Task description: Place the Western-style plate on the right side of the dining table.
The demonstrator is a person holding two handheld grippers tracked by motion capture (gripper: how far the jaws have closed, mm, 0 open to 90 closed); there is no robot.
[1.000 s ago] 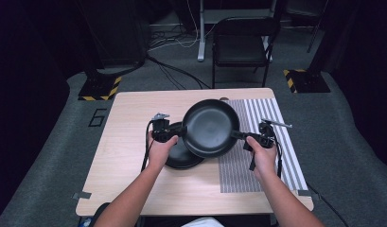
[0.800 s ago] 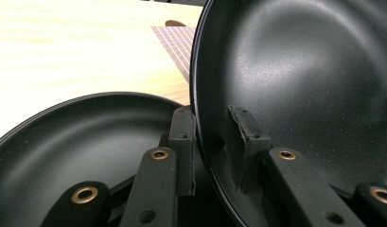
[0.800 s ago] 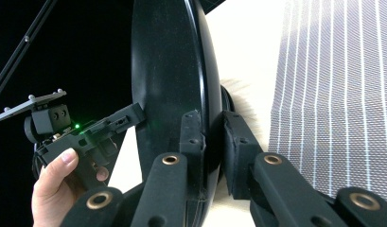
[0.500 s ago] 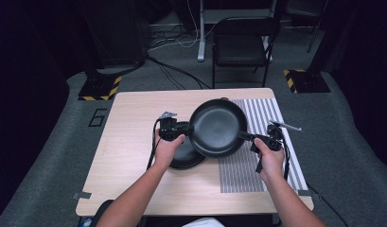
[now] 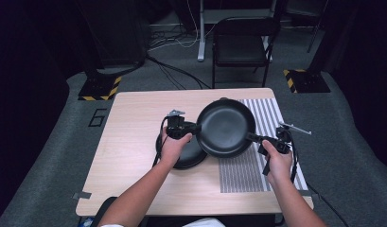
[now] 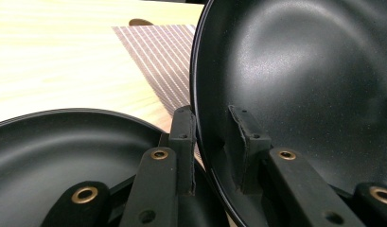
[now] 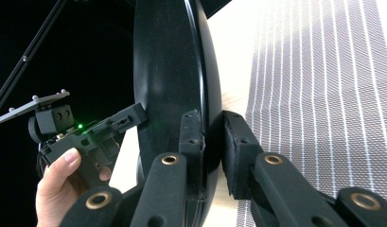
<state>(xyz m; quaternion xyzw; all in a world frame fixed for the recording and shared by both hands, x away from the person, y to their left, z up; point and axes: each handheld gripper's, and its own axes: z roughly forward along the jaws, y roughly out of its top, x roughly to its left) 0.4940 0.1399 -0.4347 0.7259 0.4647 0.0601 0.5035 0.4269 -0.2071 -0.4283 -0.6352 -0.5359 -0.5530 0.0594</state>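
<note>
A black frying pan hangs above the table, held by its rim from both sides. My left gripper is shut on the pan's left rim; in the left gripper view the rim runs between the two pads. My right gripper is shut on the opposite rim, and in the right gripper view the pan stands edge-on between its jaws. A second black pan lies flat on the wooden table under the left hand, partly covered by the lifted pan.
A grey striped placemat covers the table's right part, under the lifted pan's right half. A dark chair stands behind the table. Yellow-and-black stand bases and cables lie on the floor beyond.
Both hands have carried the lifted pan to the right, off the lower pan and partly over the striped placemat. Both grips stay the same.
</note>
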